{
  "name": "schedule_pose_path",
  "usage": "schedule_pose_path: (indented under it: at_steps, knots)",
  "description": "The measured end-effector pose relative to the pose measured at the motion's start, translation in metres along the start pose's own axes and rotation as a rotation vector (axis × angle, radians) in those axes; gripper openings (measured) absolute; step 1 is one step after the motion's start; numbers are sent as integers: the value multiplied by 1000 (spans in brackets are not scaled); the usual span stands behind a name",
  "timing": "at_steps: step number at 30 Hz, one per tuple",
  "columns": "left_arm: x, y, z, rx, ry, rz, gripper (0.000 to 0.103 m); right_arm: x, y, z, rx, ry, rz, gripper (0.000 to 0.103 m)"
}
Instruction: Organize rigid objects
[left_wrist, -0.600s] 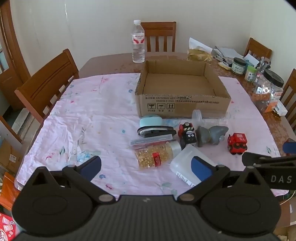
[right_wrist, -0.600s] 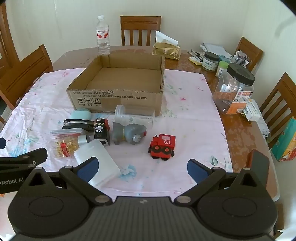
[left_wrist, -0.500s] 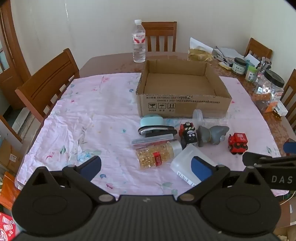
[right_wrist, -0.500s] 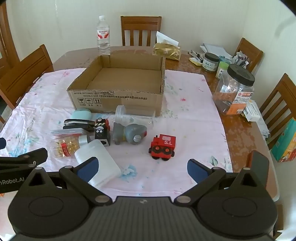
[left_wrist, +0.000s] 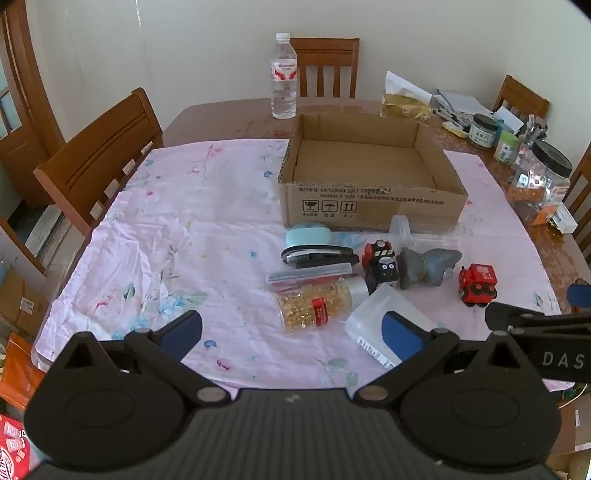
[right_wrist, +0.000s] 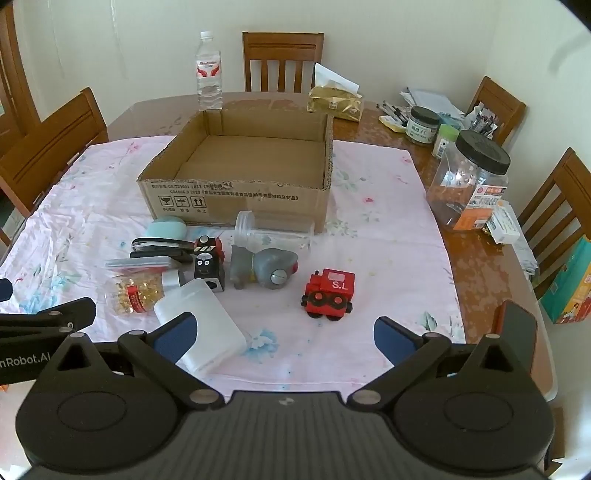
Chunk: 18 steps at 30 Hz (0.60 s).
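An empty open cardboard box (left_wrist: 369, 206) (right_wrist: 236, 199) stands on the pink cloth. In front of it lie a red toy train (right_wrist: 328, 293) (left_wrist: 477, 284), a grey toy (right_wrist: 264, 267), a black toy engine (right_wrist: 208, 264), a clear tube (right_wrist: 273, 229), a capsule bottle (left_wrist: 317, 304), a white plastic container (right_wrist: 201, 328), a black stapler (left_wrist: 319, 256) and a teal case (left_wrist: 308, 234). My left gripper (left_wrist: 291, 328) and right gripper (right_wrist: 282, 334) are open and empty, above the near table edge, short of the pile.
A water bottle (left_wrist: 283, 77), a tissue pack (right_wrist: 336, 98) and jars (right_wrist: 469, 181) stand on the bare wooden table (right_wrist: 480, 266) behind and to the right. Wooden chairs (left_wrist: 99, 155) surround the table.
Both views have shifted very slightly; the objects have not moved and both grippers stay open.
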<state>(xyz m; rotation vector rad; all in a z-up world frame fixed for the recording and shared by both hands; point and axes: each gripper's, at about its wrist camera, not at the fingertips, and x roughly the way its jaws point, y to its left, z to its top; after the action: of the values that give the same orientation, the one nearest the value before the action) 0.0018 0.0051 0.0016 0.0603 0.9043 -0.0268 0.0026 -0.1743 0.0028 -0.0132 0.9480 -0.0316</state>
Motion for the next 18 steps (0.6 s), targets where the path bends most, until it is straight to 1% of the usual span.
schedule_pose_path:
  at_steps: [18]
  knots:
    - [-5, -2, 1, -4, -7, 3, 102, -4, -4, 0, 3, -9, 2, 103]
